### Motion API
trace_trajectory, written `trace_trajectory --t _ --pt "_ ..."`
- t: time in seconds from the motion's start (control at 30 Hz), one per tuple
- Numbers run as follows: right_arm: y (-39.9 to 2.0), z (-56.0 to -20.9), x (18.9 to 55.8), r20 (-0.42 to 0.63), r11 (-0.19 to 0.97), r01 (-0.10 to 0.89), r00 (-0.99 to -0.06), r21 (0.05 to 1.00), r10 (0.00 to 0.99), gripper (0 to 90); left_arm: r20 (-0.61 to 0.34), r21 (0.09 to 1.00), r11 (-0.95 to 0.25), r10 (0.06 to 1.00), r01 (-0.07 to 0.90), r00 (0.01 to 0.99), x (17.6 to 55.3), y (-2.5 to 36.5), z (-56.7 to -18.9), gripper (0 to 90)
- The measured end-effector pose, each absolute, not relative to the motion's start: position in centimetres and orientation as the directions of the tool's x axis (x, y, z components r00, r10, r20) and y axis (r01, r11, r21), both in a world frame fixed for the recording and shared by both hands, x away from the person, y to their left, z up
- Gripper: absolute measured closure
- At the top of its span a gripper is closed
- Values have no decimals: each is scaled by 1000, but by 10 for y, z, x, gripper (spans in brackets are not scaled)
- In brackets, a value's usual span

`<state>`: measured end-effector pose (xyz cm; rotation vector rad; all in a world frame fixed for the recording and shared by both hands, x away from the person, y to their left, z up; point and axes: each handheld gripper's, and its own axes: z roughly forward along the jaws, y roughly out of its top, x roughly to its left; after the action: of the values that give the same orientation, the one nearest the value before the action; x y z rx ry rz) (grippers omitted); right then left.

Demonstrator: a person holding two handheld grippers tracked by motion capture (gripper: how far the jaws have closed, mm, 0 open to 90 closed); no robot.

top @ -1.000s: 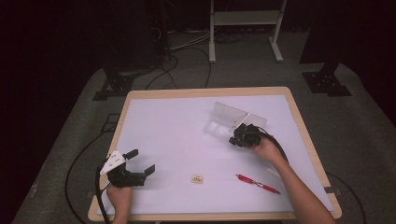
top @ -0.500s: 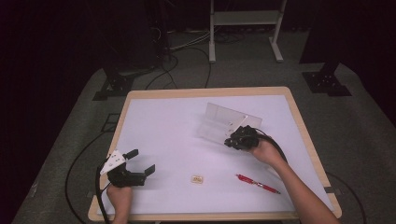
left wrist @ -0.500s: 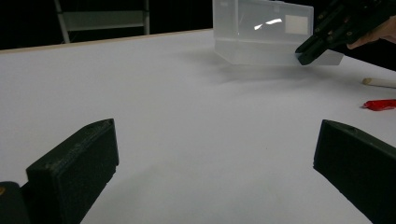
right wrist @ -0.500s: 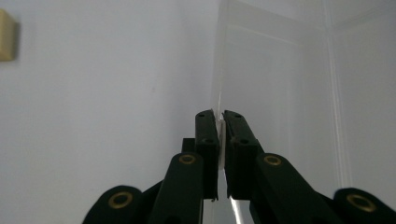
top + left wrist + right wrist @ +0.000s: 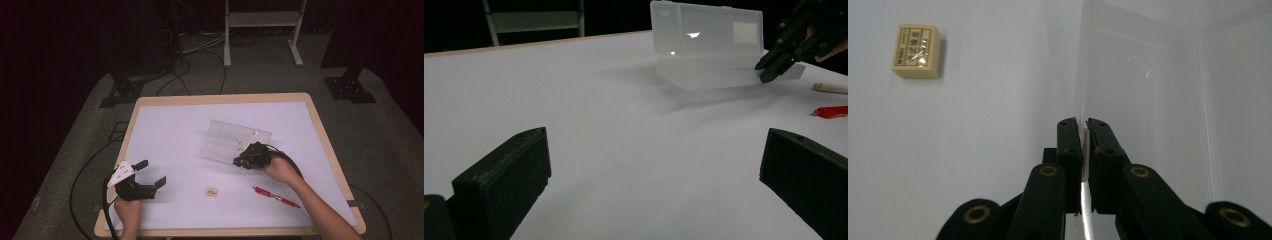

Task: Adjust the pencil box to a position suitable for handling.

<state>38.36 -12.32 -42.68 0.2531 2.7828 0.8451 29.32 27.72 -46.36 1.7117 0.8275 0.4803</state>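
White-topped table (image 5: 165,130) with a pale wood rim, standing on grey carpet in a dark room; black cables trail over the floor at far left, a light metal stand (image 5: 262,22) sits beyond the far edge, and dark equipment bases rest at far left and far right. Right of centre, a clear plastic box (image 5: 235,141) is open, one half tipped upright. The right gripper (image 5: 248,161) has its fingers (image 5: 1069,145) pinched on the thin clear edge of that box, at the box's near right side. The left gripper (image 5: 145,176) rests at the near left corner, fingers (image 5: 504,182) wide apart with bare table between them. A small tan eraser (image 5: 211,191) lies near centre at the near side; a red pen (image 5: 276,196) lies to its right, just near the right hand.
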Motion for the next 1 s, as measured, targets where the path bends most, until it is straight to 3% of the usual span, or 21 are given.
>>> trace_trajectory --t 0.3,1.0 --pt "-114 -435 377 -141 822 84 -970 563 197 846 -97 951 -131 735 280 671 293 277 -464 0" --pt "-114 -451 378 -31 821 168 -975 545 220 844 -94 951 -134 735 280 672 293 277 -464 0"
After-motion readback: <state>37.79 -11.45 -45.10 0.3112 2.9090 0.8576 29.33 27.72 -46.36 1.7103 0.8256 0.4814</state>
